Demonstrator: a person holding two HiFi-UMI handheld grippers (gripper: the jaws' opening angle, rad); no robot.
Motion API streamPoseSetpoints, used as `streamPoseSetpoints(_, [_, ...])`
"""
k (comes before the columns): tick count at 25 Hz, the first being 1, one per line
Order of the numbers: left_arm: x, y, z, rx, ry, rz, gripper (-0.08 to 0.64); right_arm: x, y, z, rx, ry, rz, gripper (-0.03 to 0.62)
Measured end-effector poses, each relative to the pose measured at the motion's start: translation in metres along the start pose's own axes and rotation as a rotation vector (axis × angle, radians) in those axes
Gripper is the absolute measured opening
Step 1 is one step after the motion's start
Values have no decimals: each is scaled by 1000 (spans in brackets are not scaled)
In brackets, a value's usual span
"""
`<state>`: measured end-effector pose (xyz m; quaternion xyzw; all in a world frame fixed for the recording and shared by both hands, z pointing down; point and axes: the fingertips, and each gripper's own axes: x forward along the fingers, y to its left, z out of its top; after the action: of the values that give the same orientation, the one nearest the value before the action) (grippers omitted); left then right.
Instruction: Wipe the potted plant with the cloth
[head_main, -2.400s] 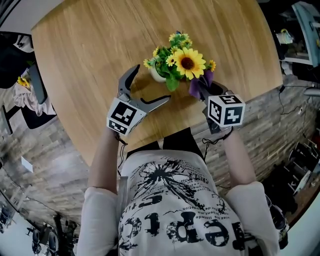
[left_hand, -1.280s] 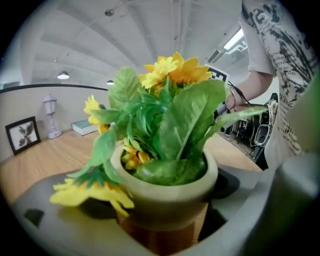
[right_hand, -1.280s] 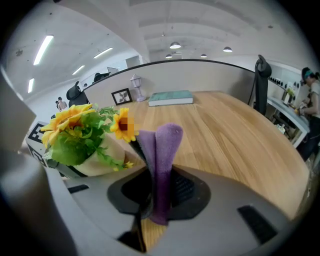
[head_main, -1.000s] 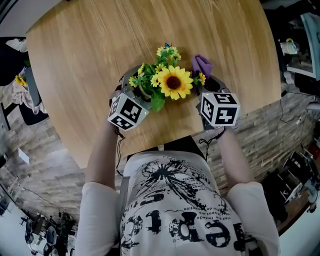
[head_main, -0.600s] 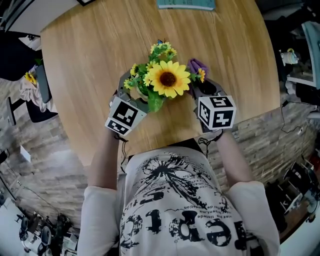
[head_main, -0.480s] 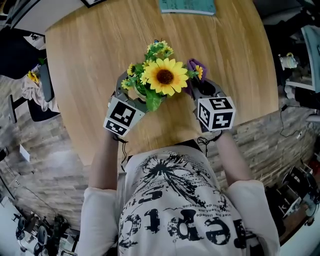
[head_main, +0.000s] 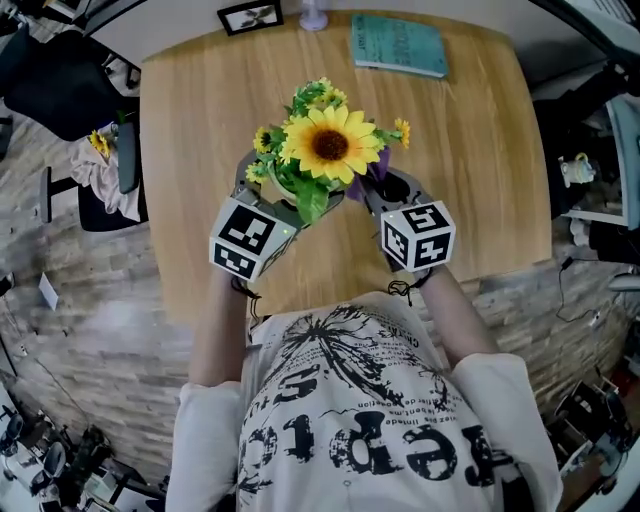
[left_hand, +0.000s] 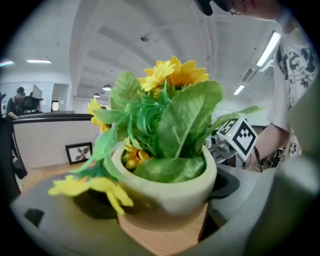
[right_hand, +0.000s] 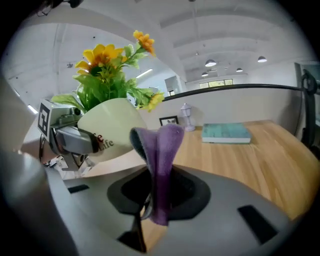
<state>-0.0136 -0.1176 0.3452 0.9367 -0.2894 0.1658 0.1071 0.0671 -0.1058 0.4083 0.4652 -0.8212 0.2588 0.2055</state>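
head view: left gripper (head_main: 262, 192), open wide moments ago, now clamps the pot (left_hand: 170, 192), right gripper (head_main: 388, 190) pinches the cloth (right_hand: 162, 165) just beside it, so wiping can begin.

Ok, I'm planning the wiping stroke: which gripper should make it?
Right. The right gripper is shut on the purple cloth, close beside the potted plant. The left gripper is clamped on the plant's pot, so it is busy steadying it.

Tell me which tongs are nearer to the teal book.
Right. The right tongs, holding the cloth, lie on the person's side of the book; the left tongs, gripping the pot, lie farther left.
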Motion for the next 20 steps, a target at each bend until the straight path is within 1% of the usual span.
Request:
streamPoseSetpoints(4, [-14,8,11,-4,-26,34,528,11,35,18,-83,-22,114,80])
streamPoseSetpoints(7, [-21,9,16,18,-26,35,528,12,55,26,-173,-36,179,78])
streamPoseSetpoints(9, [-23,12,20,23,-29,29,528,16,64,32,-217,-46,214,78])
streamPoseSetpoints(13, [-26,15,28,30,-40,10,528,19,74,41,-241,-59,250,78])
streamPoseSetpoints(16, [-24,14,34,17,-59,-10,528,20,77,47,-264,-67,261,78])
streamPoseSetpoints(18, [-23,13,34,12,-70,-22,528,22,81,47,-268,-72,269,78])
streamPoseSetpoints(20, [-24,11,33,11,-77,-39,528,23,90,44,-291,-67,282,77])
